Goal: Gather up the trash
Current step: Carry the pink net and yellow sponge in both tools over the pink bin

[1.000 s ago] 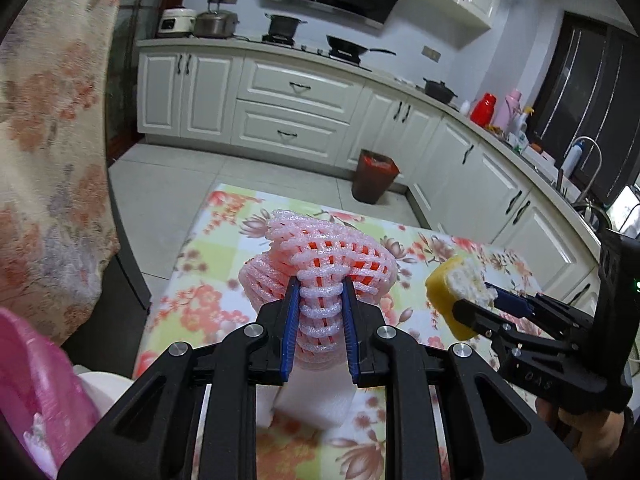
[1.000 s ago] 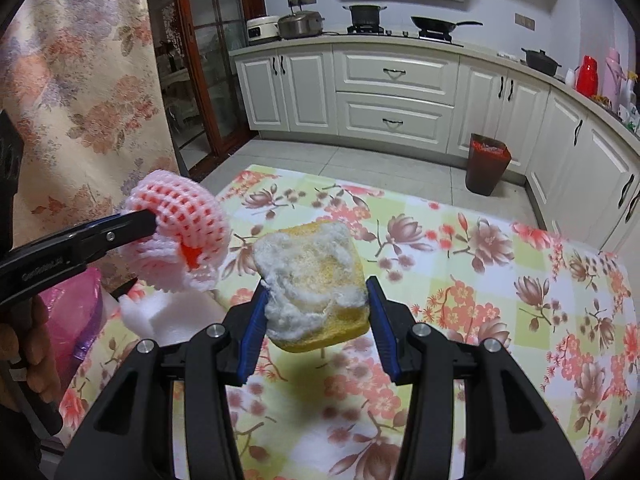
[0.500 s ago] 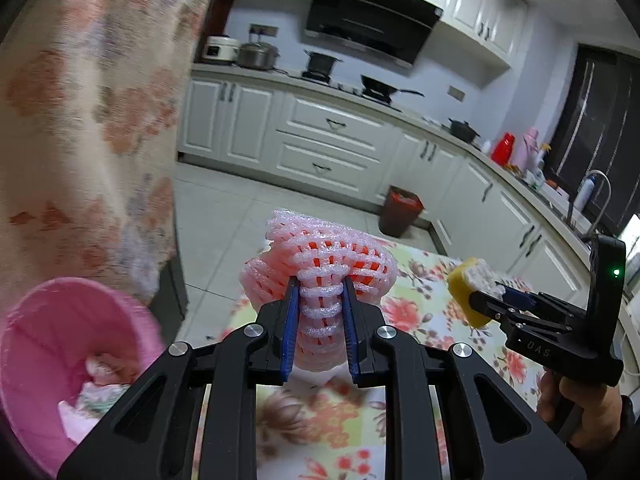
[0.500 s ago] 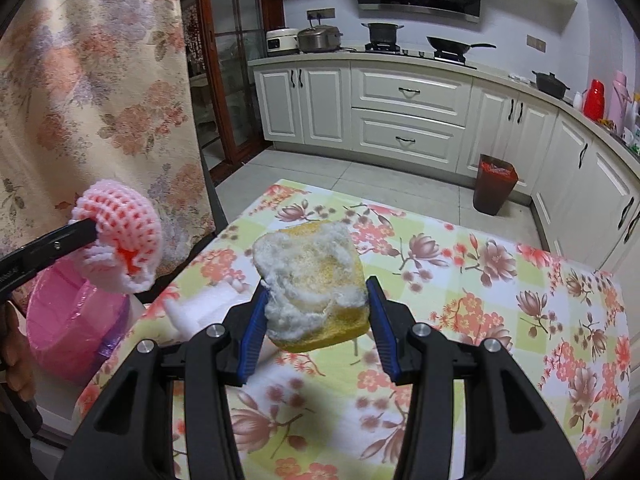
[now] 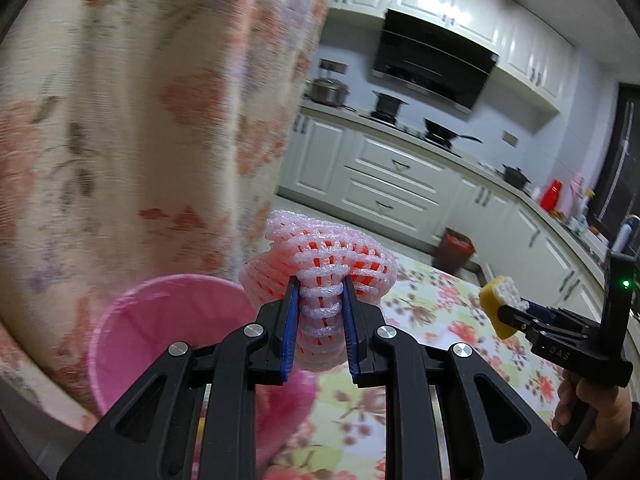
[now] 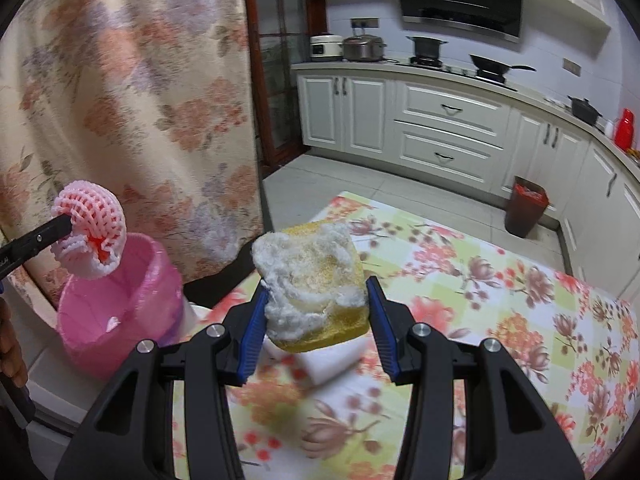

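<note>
We hold two bits of trash up by the pink bin.

Our left gripper (image 5: 320,320) is squeezed tight on a pink foam net (image 5: 320,264), with its blue pads pressing the net's thin neck. The net hangs in the air just over the rim of the pink bin (image 5: 160,328), which stands by the flowery curtain (image 5: 140,120) at the table's edge. Our right gripper (image 6: 316,320) is partly closed on a yellow sponge (image 6: 312,284) with white fluff on top, and both pads touch its sides. The sponge is up above the table (image 6: 500,300), to the right of the bin. A white block (image 6: 332,364) lies on the table under the sponge.
</note>
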A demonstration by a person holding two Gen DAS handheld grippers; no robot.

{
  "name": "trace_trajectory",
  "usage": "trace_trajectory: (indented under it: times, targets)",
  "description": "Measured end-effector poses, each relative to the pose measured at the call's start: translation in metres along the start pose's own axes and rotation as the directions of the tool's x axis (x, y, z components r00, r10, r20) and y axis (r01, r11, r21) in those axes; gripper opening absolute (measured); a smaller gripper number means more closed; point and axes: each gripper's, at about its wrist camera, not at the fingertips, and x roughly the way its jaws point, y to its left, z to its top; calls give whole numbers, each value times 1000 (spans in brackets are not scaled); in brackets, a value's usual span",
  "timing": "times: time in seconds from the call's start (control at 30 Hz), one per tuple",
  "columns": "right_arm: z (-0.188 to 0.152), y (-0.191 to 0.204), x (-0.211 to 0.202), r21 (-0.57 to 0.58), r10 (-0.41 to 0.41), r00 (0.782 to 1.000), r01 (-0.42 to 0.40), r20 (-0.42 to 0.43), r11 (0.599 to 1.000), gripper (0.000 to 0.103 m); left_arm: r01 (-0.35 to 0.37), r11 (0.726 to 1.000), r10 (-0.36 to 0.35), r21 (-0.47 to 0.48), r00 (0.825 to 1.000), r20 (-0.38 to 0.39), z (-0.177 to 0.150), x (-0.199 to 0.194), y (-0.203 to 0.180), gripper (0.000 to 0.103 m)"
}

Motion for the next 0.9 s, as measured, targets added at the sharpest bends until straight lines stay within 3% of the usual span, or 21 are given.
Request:
trace_trajectory:
  times: [0.4,0.9]
  targets:
    - [20,95,16,-98,134,991,-135,-12,986,46,-187,982,188,-26,980,70,0,-34,46,19]
    - [28,187,55,-201,239,967,-253,-87,947,48,-252,966,256,-59,963,79,2,-36,76,19]
